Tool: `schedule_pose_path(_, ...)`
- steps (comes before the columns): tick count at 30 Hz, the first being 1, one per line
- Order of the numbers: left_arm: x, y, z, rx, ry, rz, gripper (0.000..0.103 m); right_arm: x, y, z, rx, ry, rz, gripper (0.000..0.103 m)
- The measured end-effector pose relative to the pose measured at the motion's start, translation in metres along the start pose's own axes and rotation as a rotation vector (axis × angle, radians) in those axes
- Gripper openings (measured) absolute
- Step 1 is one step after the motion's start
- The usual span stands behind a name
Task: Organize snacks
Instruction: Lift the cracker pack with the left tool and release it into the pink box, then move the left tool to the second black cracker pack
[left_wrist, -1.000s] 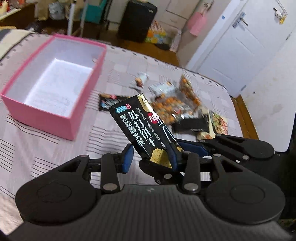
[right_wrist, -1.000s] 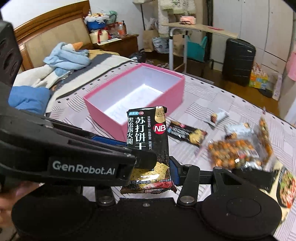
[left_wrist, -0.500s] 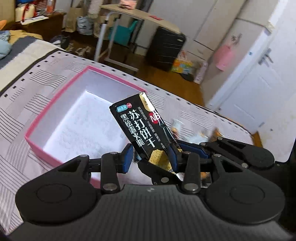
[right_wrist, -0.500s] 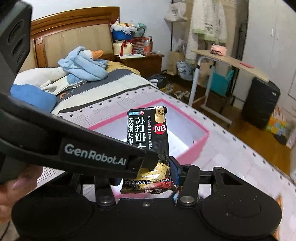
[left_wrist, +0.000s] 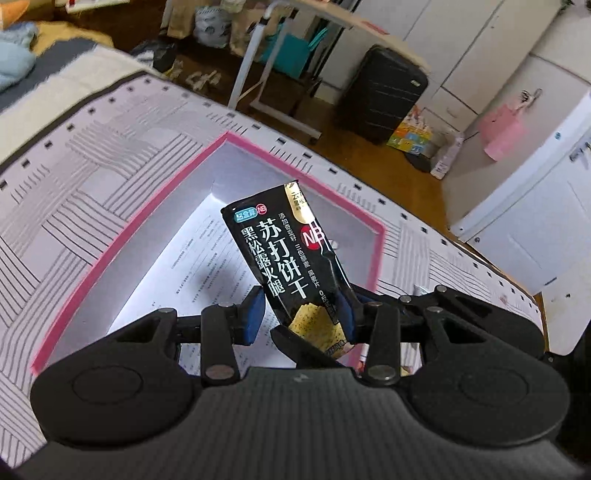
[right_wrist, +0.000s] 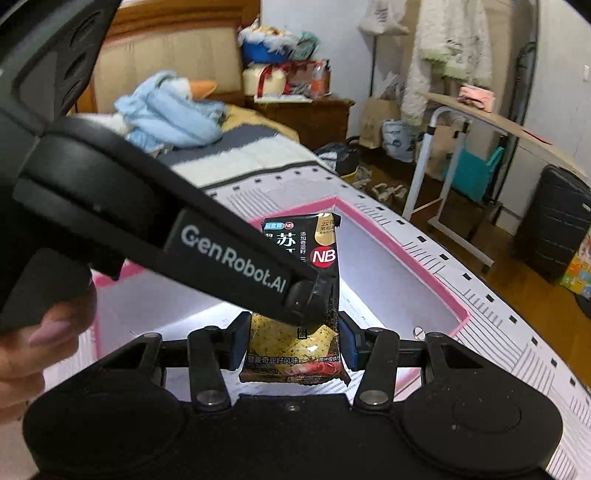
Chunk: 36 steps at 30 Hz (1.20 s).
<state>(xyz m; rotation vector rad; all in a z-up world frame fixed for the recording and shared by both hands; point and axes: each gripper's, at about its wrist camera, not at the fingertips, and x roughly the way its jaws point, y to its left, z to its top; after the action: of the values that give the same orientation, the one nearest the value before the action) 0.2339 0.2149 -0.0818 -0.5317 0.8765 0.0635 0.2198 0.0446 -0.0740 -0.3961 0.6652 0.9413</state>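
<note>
Left hand-held gripper (left_wrist: 300, 315): jaws part closed, blue pads clamped on a black cracker packet (left_wrist: 280, 251) low down, near its bottom end. Packet stands tilted, top leaning away and to the left in the left wrist view, white Chinese print and a red NB badge facing the camera.

Right hand-held gripper (right_wrist: 291, 341): also part closed, a pad on each side edge of the same packet, at the cracker picture near the bottom. So both grippers have hold of the one packet. In the right wrist view the left one's black finger, lettered GenRobot.AI, crosses from the left and its tip sits on the packet's front, hiding part of the print. Person's hand (right_wrist: 40, 343) shows at the left edge, thumb on that gripper's handle.

Packet location: in the air over the open pink box (left_wrist: 377, 254), above the inside, not touching floor or walls as far as I can tell. Box is white inside, with a printed paper sheet (left_wrist: 177, 266) flat on the bottom and the packet's shadow on it.

Box sits on the tabletop (left_wrist: 74, 177), which has a grey and white striped cloth with a dashed border.

Further out: a bed with a light blue blanket (right_wrist: 173, 114) heaped on it and a wooden headboard behind, a black suitcase (left_wrist: 384, 103) on the wooden floor, and a white door (left_wrist: 554, 206) to the right. Background is a bit motion blurred, small clutter unreadable.
</note>
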Motion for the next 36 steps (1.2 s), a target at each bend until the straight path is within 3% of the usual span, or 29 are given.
schedule_pose_path(4, 0.021, 0.021, 0.000, -0.075, 0.030, -0.030, 0.039, 0.015, -0.001, -0.002, -0.056, 0.044, 0.004, 0.054)
schedule_pose_path(11, 0.048, 0.035, -0.001, -0.119, 0.071, -0.046, 0.040, 0.032, 0.006, -0.001, -0.155, 0.083, -0.038, 0.055)
schedule_pose_path(15, 0.054, 0.031, -0.002, -0.109, 0.077, -0.027, 0.041, 0.022, 0.005, -0.006, -0.167, 0.051, -0.084, 0.064)
schedule_pose_path(21, 0.032, 0.018, -0.009, -0.069, 0.045, -0.020, 0.046, -0.041, -0.013, -0.021, 0.012, -0.041, -0.025, 0.064)
schedule_pose_path(29, -0.021, -0.028, -0.018, 0.076, 0.054, -0.060, 0.047, -0.135, -0.039, -0.066, 0.163, -0.083, -0.061, 0.064)
schedule_pose_path(36, -0.039, -0.088, -0.041, 0.207, 0.081, -0.109, 0.046, -0.150, -0.056, -0.101, 0.249, -0.066, -0.071, 0.065)
